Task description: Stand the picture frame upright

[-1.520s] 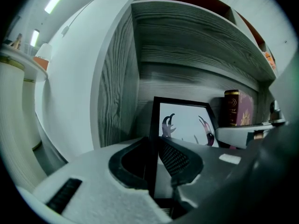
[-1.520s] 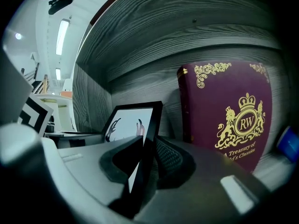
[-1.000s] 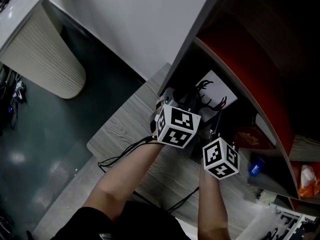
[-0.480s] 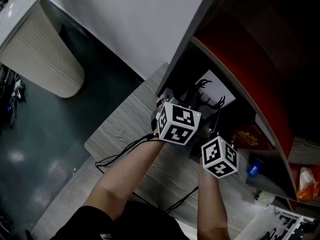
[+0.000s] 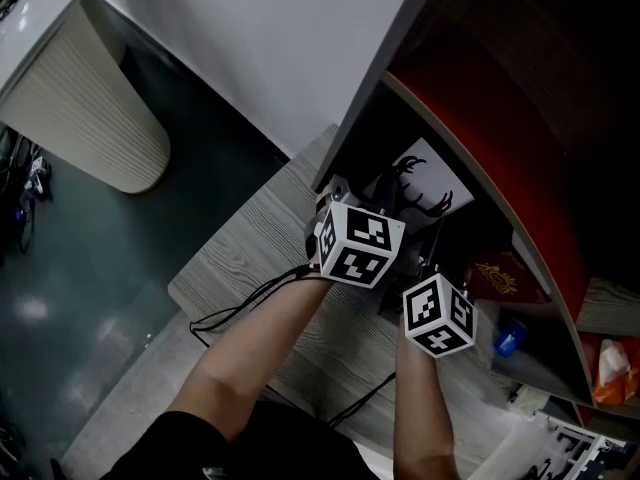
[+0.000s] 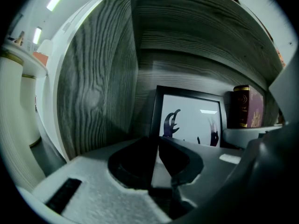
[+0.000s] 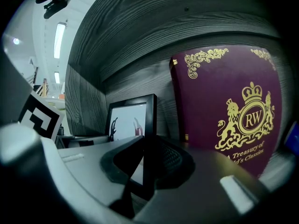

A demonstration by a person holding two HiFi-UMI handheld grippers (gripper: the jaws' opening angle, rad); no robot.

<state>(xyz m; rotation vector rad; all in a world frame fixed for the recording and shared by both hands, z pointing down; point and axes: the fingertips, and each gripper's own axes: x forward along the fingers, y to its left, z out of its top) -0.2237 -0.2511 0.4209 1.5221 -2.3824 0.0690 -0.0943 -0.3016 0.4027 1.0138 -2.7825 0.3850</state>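
The wood-grain shelf compartment (image 6: 98, 87) holds two things: the picture frame (image 5: 425, 183), black-edged with a dark antler print on white, and a maroon book (image 7: 229, 111) with gold crest lettering that stands just to the frame's right against the back wall. The frame stands about upright on the compartment's floor, close to the back wall and near the left side wall. The left hand-held gripper (image 6: 156, 160) has its jaws closed narrow on the frame's left edge, which runs straight down into the gap between them. The right hand-held gripper (image 7: 147, 167) is clamped the same way on the frame's right black border. The head view shows what neither gripper view does: both forearms reaching in from below, the left marker cube (image 5: 358, 243) and the right marker cube (image 5: 438, 313) side by side at the compartment's mouth, the grey tabletop (image 5: 250, 258) with a black cable (image 5: 240, 313) lying on it, and a blue object (image 5: 510, 336) and an orange packet (image 5: 612, 363) lower to the right. Only the right gripper view shows the book's cover in full. The left gripper view shows just its spine edge past the frame.
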